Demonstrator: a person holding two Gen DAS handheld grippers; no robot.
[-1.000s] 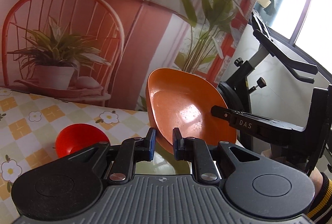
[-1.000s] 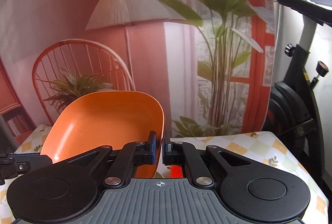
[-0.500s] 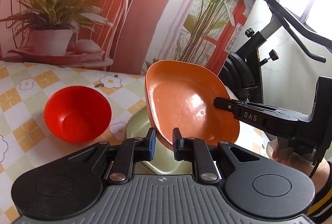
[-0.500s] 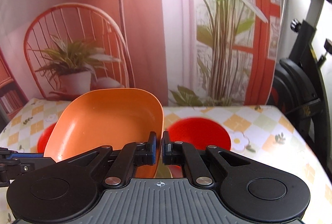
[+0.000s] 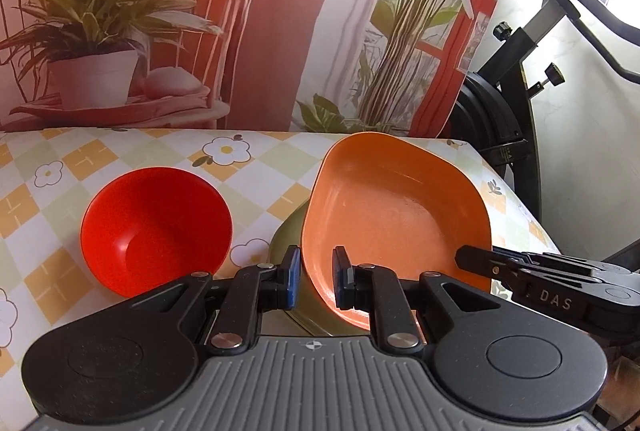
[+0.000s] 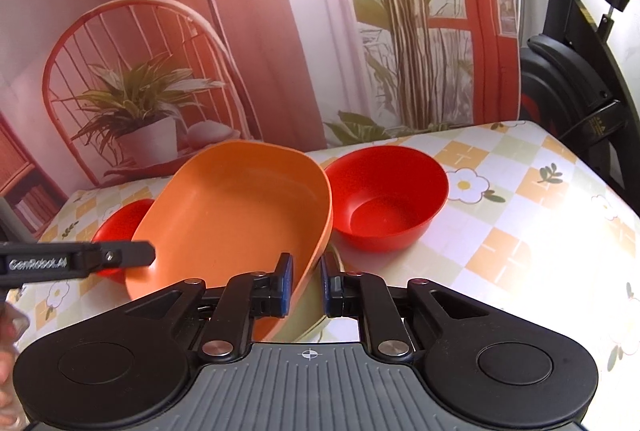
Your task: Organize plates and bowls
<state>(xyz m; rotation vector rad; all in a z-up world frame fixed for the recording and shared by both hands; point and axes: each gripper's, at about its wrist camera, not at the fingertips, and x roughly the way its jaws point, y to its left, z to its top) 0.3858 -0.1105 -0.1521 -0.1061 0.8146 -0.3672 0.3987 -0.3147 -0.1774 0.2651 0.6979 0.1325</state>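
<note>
Two grippers meet on one orange plate (image 5: 394,215), a deep, rounded-square dish that sits tilted over an olive-green plate (image 5: 286,237) on the flower-patterned tablecloth (image 5: 256,167). From the left wrist camera, the orange plate's near rim passes between the blue pads of the left gripper (image 5: 316,281), one pad outside the wall and one inside the basin; the jaws stand a little apart around that rim, and whether the pads actually press on it I cannot tell. From the right wrist camera the same plate (image 6: 240,215) lies up and to the left of the right gripper (image 6: 306,285), its lower right edge running down into the gap between the pads; these jaws are likewise slightly parted about the rim, and firm contact cannot be made out. Each gripper's black finger shows in the other's view, reaching the opposite side of the plate. Only a sliver of the green plate (image 6: 310,315) shows beneath the orange one in the right view. One red bowl (image 5: 156,227) stands upright on the cloth just left of the stack, and a second red bowl (image 6: 386,197) stands upright just right of it. Behind the table hangs a printed backdrop (image 6: 240,51) of a chair, lamp and plants, with a black exercise bike (image 5: 516,119) beside it.
</note>
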